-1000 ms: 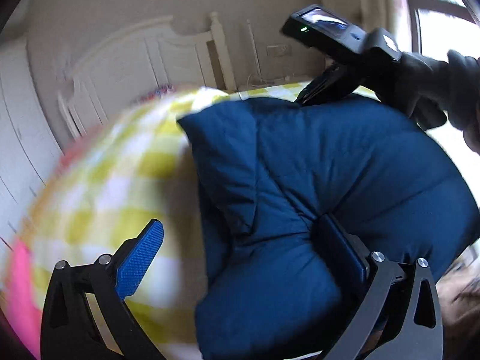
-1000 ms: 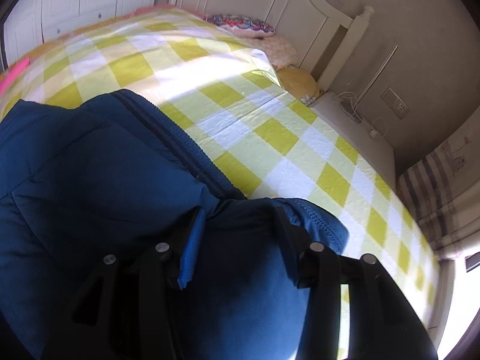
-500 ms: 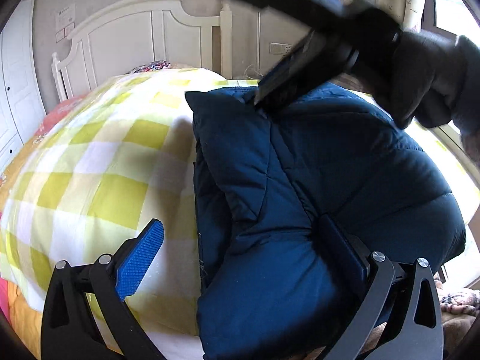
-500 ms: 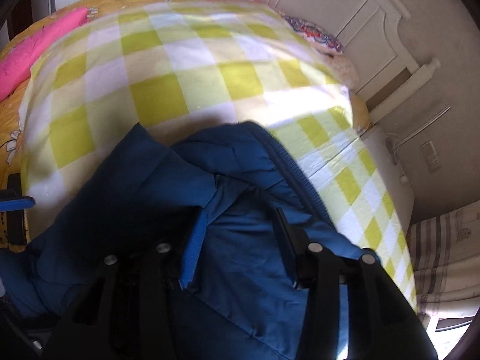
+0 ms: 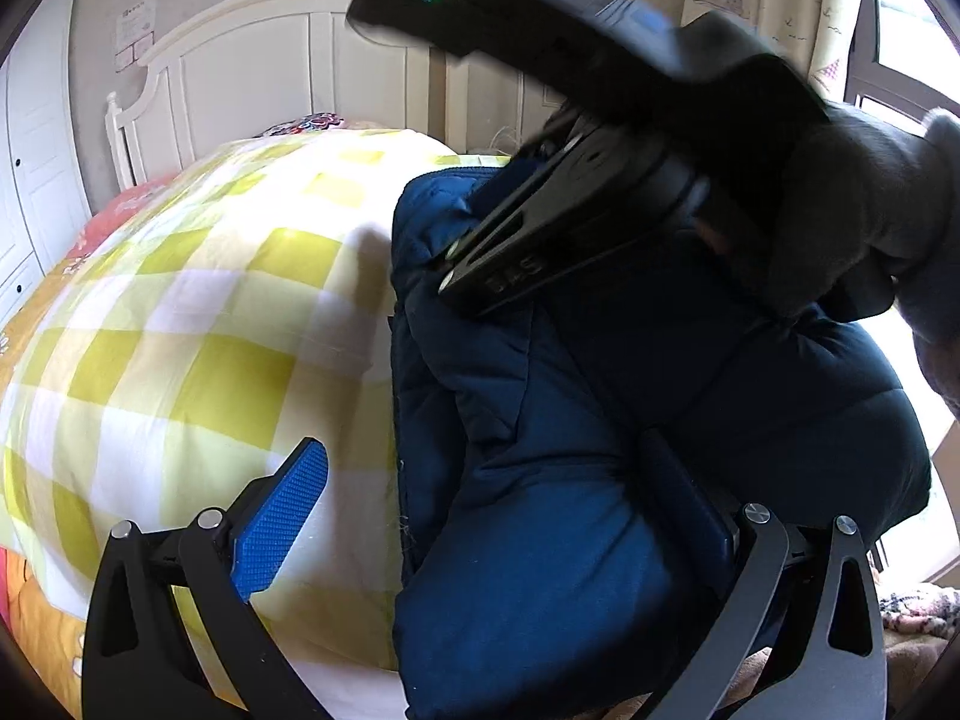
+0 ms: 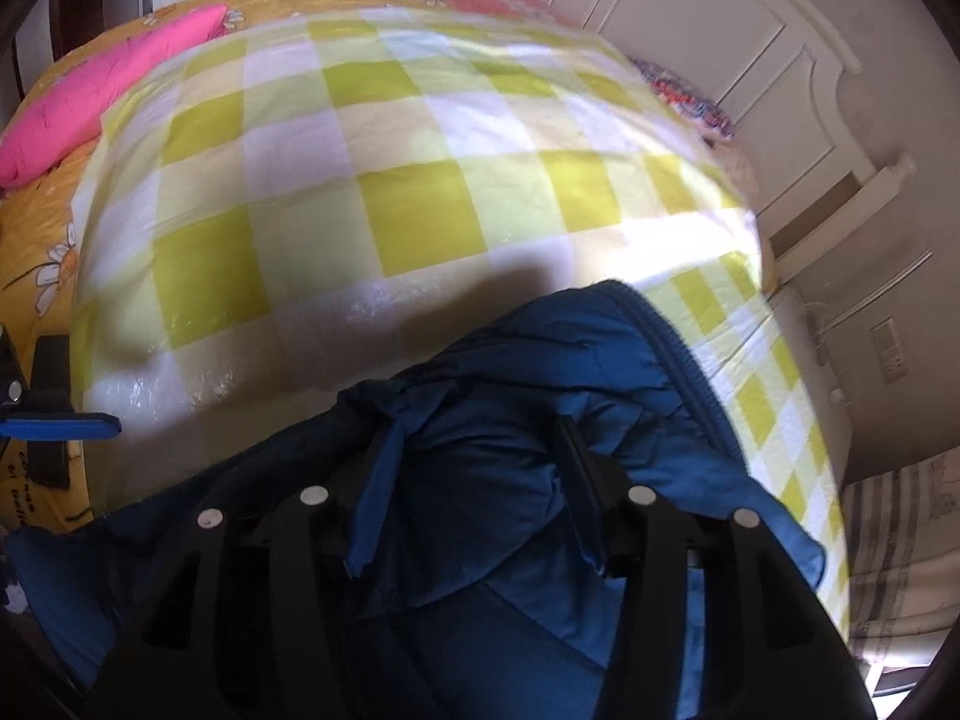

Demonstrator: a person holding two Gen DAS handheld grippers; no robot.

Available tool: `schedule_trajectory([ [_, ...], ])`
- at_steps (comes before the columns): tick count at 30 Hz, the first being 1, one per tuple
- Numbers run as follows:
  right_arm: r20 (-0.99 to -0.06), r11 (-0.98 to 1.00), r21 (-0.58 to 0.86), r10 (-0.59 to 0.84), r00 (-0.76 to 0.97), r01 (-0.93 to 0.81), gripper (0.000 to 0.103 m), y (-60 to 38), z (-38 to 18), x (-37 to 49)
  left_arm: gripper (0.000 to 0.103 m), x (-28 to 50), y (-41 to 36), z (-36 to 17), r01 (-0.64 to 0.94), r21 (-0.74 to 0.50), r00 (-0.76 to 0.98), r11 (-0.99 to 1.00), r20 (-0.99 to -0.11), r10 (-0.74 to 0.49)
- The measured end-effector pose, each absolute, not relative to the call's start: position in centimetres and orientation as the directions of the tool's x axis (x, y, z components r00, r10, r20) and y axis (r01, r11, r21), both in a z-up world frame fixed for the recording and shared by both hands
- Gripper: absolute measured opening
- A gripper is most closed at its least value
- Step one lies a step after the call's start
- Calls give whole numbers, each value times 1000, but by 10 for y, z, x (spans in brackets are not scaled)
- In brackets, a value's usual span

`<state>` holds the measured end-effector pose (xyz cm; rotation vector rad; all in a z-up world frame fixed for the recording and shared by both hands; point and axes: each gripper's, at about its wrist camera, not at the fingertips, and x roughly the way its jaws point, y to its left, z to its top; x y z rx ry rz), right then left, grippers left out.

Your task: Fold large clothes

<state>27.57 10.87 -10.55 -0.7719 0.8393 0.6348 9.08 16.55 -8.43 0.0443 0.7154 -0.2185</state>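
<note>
Where the left wrist camera looked along its own fingers, we recorded one navy padded jacket [image 5: 600,420], folded into a bulky bundle on one yellow-and-white checked quilt [image 5: 180,330] spread over the bed. The left gripper [image 5: 504,516] stood wide: one blue pad hung free over the quilt, the other finger lay against the jacket's near fold, nothing pinched, apparently to pin the bundle while the other tool worked. Above it we noted the right gripper [image 5: 447,267], carried by a gloved hand [image 5: 852,228], its tips buried in the jacket's far edge. One white headboard [image 5: 288,66] and one curtain [image 5: 768,6] closed that view. In the right wrist view, we logged the same jacket [image 6: 510,420] bunched between the two fingers; the jaws had just been widening, and we judged the cloth was being let go with the flap laid over, though whether the pads pressed it we could not tell. We counted one pink pillow [image 6: 102,96] and one orange flowered sheet [image 6: 42,264] beyond the quilt [image 6: 420,180].
</note>
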Motion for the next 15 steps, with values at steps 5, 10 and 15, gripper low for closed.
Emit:
schedule_trajectory([
  [5, -720, 674, -224, 373, 586, -704, 82, 48, -54, 227, 99, 88, 174, -86, 220, -92, 718, 971, -659, -225],
  [10, -664, 807, -72, 400, 632, -587, 89, -52, -48, 194, 99, 96, 174, -86, 238, -68, 710, 969, -668, -222],
  [15, -605, 849, -23, 409, 683, -528, 89, -90, -40, 187, 99, 97, 177, -90, 224, -101, 701, 969, -674, -233],
])
